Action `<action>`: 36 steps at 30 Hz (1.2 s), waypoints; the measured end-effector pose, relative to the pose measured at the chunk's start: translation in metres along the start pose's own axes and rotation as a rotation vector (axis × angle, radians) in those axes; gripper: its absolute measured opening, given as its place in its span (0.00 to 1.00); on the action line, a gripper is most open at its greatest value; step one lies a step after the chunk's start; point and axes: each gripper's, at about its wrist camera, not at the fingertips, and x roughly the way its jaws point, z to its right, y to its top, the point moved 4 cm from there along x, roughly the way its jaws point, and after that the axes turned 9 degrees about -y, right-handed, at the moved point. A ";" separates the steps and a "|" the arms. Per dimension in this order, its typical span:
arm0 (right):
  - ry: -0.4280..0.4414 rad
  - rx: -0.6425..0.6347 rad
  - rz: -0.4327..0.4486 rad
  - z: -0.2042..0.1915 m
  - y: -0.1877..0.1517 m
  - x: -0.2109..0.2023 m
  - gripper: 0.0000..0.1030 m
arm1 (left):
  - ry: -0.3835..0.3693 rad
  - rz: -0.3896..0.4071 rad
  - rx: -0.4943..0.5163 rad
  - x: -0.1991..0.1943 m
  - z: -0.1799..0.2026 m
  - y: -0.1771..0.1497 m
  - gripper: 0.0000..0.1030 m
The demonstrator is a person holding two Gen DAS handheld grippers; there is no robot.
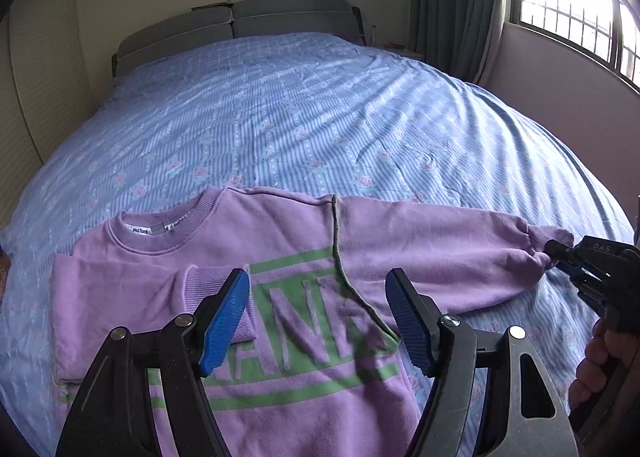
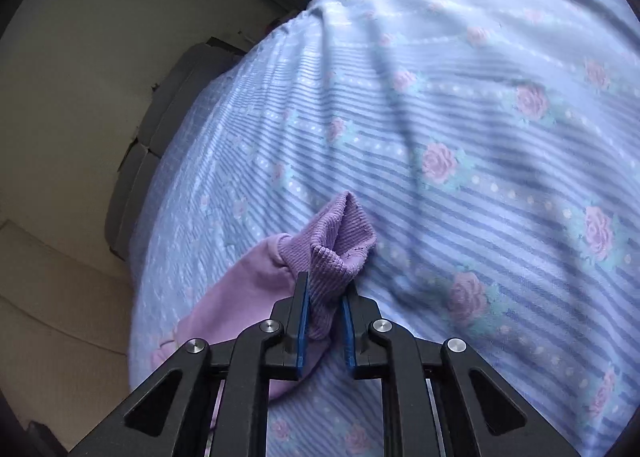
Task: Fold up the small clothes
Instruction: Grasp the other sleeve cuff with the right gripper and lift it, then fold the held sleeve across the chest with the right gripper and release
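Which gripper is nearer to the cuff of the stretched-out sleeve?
Right. The right gripper is shut on the ribbed cuff of that sleeve. The left gripper hangs open above the sweatshirt's chest print, well apart from it.

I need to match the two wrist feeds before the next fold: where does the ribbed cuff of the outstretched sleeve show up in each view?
Left wrist view: the cuff lies at the far right edge, at the sleeve's end, pinched by the right gripper.
Right wrist view: the cuff is at centre, between the right gripper fingers, which are closed on it.
Shared landmark: the grey headboard past the blue floral bedspread.
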 end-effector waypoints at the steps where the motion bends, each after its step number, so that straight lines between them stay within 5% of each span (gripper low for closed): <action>1: -0.014 -0.040 0.031 -0.010 0.000 -0.009 0.14 | 0.004 0.006 -0.007 -0.005 -0.006 0.000 0.68; 9: 0.011 -0.337 0.248 -0.133 -0.015 -0.086 0.14 | 0.071 0.070 -0.096 -0.062 -0.081 0.000 0.68; 15: 0.091 -0.534 0.332 -0.241 -0.067 -0.119 0.14 | 0.109 0.118 -0.210 -0.110 -0.158 -0.010 0.71; 25: 0.139 -0.841 0.278 -0.356 -0.223 -0.084 0.14 | 0.177 0.132 -0.344 -0.165 -0.278 -0.055 0.72; 36: 0.072 -1.050 0.130 -0.370 -0.363 -0.012 0.14 | 0.194 0.100 -0.439 -0.177 -0.354 -0.110 0.72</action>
